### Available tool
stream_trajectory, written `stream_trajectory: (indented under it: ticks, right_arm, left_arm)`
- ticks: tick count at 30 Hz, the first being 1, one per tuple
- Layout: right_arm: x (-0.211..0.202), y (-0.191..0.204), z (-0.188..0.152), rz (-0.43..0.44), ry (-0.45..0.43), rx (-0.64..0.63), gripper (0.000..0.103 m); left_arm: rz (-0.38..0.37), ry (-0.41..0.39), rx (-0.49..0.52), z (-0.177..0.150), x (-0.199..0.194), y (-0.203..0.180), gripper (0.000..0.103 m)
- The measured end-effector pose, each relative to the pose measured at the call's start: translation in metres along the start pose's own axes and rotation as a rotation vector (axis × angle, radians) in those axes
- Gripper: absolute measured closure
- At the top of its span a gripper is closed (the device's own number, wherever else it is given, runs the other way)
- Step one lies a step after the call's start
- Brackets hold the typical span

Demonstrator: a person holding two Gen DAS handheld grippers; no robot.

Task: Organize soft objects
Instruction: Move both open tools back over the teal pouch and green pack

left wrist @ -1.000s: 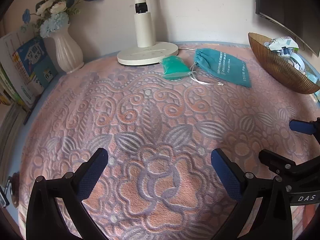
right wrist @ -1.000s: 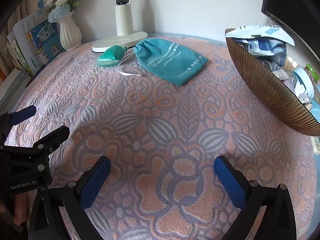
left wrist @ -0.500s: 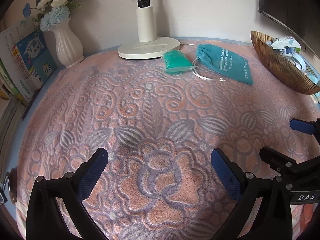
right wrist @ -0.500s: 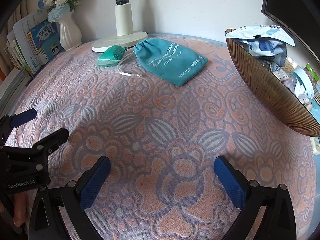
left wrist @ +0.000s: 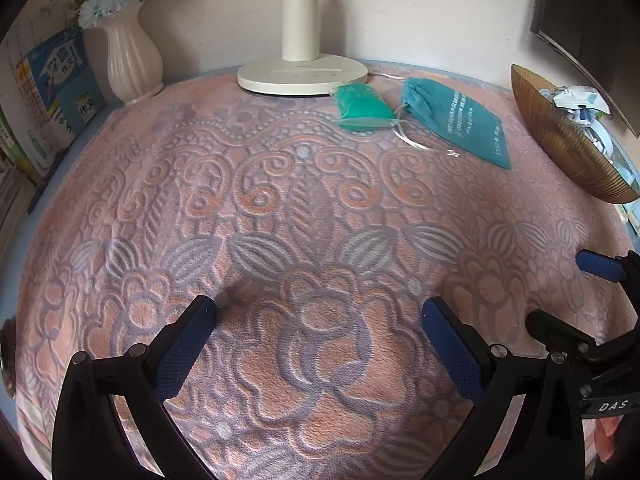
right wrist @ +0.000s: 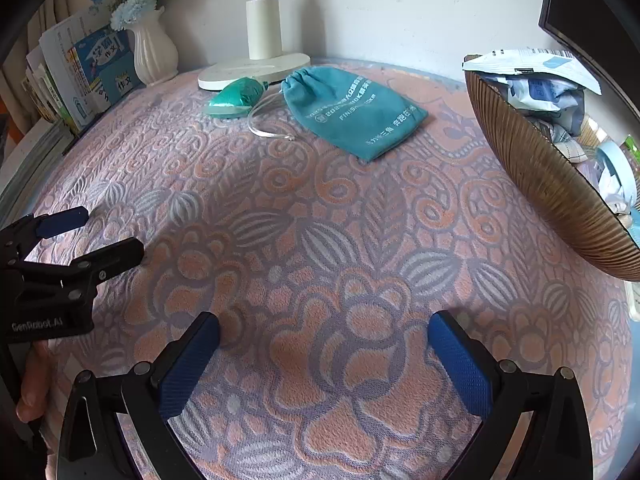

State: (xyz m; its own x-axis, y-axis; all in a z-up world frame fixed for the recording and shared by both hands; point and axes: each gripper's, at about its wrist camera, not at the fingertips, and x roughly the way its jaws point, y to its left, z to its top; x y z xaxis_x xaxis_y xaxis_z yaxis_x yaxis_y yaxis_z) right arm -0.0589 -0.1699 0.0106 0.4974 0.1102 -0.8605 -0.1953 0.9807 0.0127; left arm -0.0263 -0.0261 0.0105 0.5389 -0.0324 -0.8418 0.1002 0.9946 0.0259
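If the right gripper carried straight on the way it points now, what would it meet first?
Probably the patterned cloth itself, since the open right gripper angles down at it. Skimming forward above it, the teal drawstring pouch looks first in line, though depth is unclear.

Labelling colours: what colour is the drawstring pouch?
Teal, with pale printed text; the drawstring pouch shows best in the right wrist view.

We see a surface covered by a pink-and-lilac patterned cloth (left wrist: pixel 304 208). At its far edge a white lamp base (left wrist: pixel 302 76) stands, with a green pouch (left wrist: pixel 362 106) and teal drawstring bag (left wrist: pixel 460 120) just right of it, a white vase (left wrist: pixel 130 60) far left, and a brown bowl (left wrist: pixel 568 148) at right.
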Motion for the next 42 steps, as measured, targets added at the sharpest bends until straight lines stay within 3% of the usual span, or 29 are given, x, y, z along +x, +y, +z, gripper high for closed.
stream_trajectory:
  ticks: [4, 10, 16, 21, 24, 27, 32, 37, 42]
  right_arm:
    - [0.000, 0.001, 0.000, -0.009, -0.004, -0.002, 0.000]
    - [-0.002, 0.001, -0.001, -0.007, -0.006, -0.004, 0.000]
    - [-0.002, 0.000, -0.002, -0.011, 0.013, -0.009, 0.000]
    - [-0.032, -0.006, -0.041, 0.046, 0.080, -0.128, 0.000]
    - [-0.058, -0.027, -0.065, -0.016, 0.063, -0.155, 0.000]
    - [-0.093, -0.054, -0.069, -0.083, -0.001, -0.116, 0.000]
    - [-0.138, -0.064, -0.047, -0.096, -0.135, -0.088, 0.000]
    - [-0.114, -0.027, -0.022, -0.121, -0.137, -0.133, 0.000]
    - [-0.066, 0.002, -0.002, -0.059, -0.107, -0.084, 0.000]
  left_arm:
    - [0.038, 0.000, 0.004, 0.000, 0.002, -0.005, 0.000]
    - [0.023, 0.044, -0.013, -0.007, -0.005, 0.006, 0.002]
    - [0.066, -0.121, -0.010, -0.021, -0.070, 0.017, 0.002]
    - [-0.018, -0.152, -0.016, -0.011, -0.094, 0.031, 0.002]
    - [-0.065, -0.135, -0.041, -0.001, -0.087, 0.031, 0.002]
    - [-0.118, -0.123, -0.050, 0.012, -0.082, 0.016, 0.002]
    - [-0.171, -0.119, 0.005, 0.014, -0.084, -0.015, 0.002]
    - [-0.125, -0.160, 0.066, 0.022, -0.091, -0.024, 0.002]
    - [-0.049, -0.171, 0.009, 0.035, -0.058, -0.014, 0.002]
